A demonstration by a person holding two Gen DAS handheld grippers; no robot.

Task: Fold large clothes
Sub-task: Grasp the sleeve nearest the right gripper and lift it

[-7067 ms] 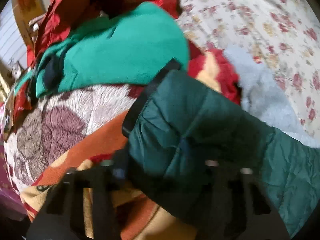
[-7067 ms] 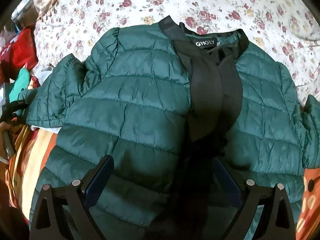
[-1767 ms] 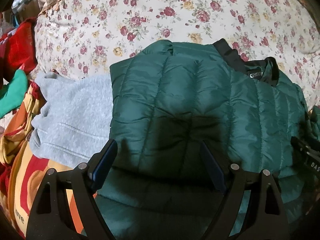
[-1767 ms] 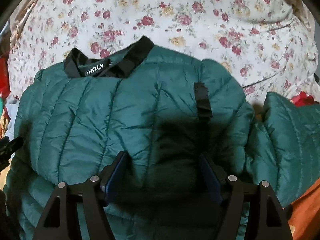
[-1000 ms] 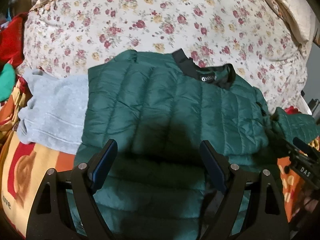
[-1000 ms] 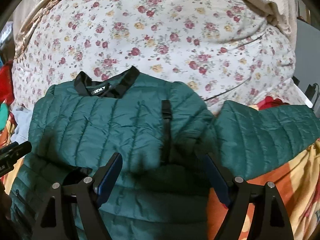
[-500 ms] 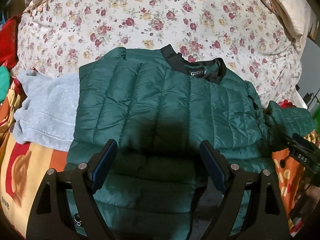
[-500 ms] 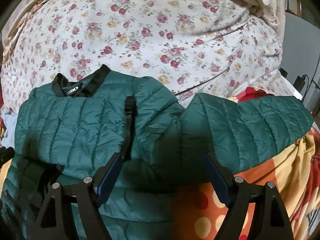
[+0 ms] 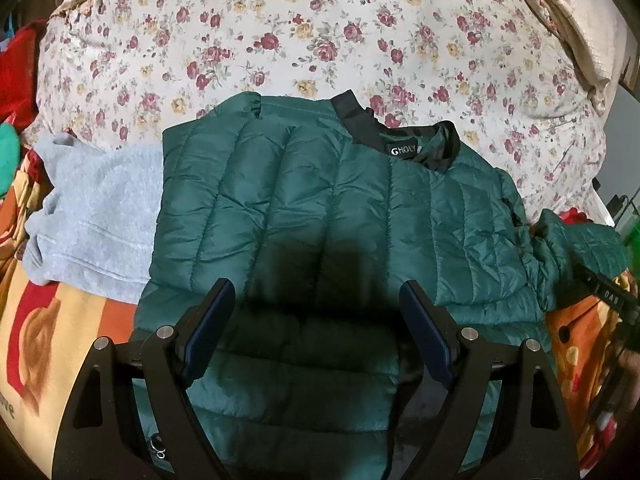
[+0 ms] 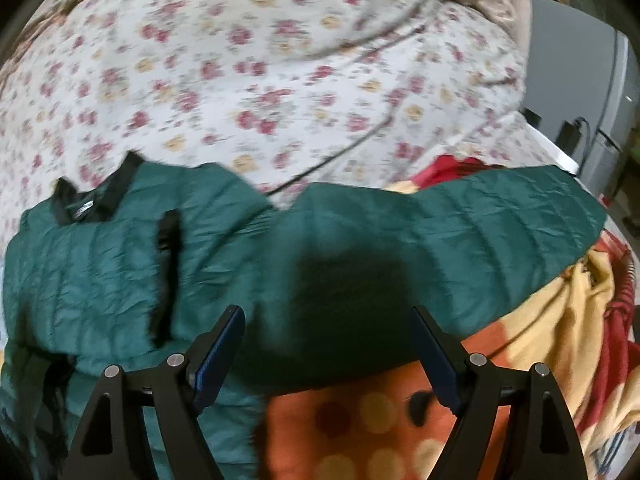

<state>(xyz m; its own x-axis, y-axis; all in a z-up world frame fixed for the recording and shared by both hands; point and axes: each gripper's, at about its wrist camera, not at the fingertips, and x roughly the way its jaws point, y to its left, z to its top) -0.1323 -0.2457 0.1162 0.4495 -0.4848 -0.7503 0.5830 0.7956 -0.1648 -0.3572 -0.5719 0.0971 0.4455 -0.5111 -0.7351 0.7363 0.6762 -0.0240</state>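
We've got the green jacket [image 9: 320,208] lying flat on the floral bed [image 9: 280,32], one sleeve [image 10: 460,232] stretched out to the right. Our left gripper [image 9: 318,304] hovers over the body, our right gripper [image 10: 326,330] over the sleeve, both with fingers spread wide, holding nothing.

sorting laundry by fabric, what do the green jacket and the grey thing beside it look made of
Green jacket: looks like thin synthetic shell, probably nylon or polyester, slightly glossy, with stitched puffy quilted channels suggesting padding. Grey garment: matte and fuzzy, likely fleece or brushed knit.
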